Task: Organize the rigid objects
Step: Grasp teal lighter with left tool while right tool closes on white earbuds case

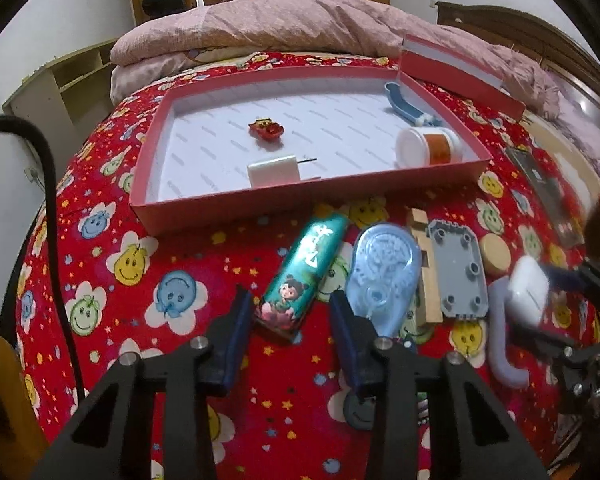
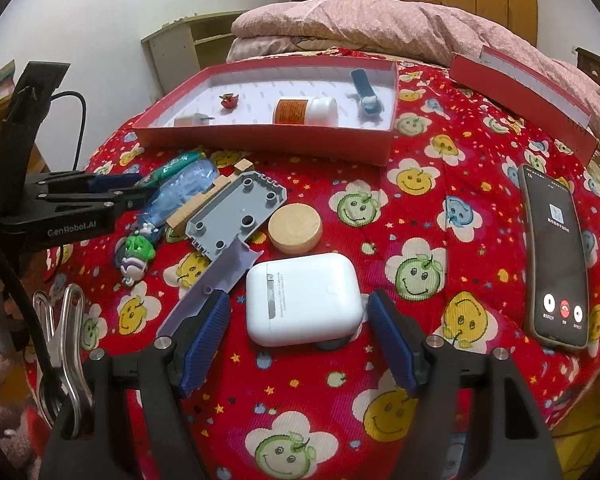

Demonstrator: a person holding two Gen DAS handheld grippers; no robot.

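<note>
I'm looking at the red box (image 1: 312, 196), sitting open on the bed's red smiley-face sheet (image 1: 140, 300), and it's my landmark. Inside it right now: a small red toy (image 1: 266, 129) toward the middle, a white block (image 1: 274, 171) against the near wall, a white jar with an orange label (image 1: 428, 146) lying on its side at the right end, and a blue-and-white piece (image 1: 404, 106) in the far right corner. The box's lid (image 2: 524, 98) lies off to the right of it, leaning on the pink quilt (image 1: 300, 24).

In front of the box, the loose things are clustered: a green snack packet (image 1: 300, 276), a clear blue tape dispenser (image 1: 380, 272), a wooden strip (image 1: 424, 268), a grey plastic plate (image 1: 458, 272), a wooden disc (image 2: 296, 226) and a white earbud case (image 2: 304, 298). A phone (image 2: 556, 256) lies further right.

My left tongs (image 1: 290, 306) straddle the packet's near end, with a sliver of gap on the right side; not gripping. My right tongs (image 2: 298, 314) stand wide around the earbud case, clear of both its sides.
</note>
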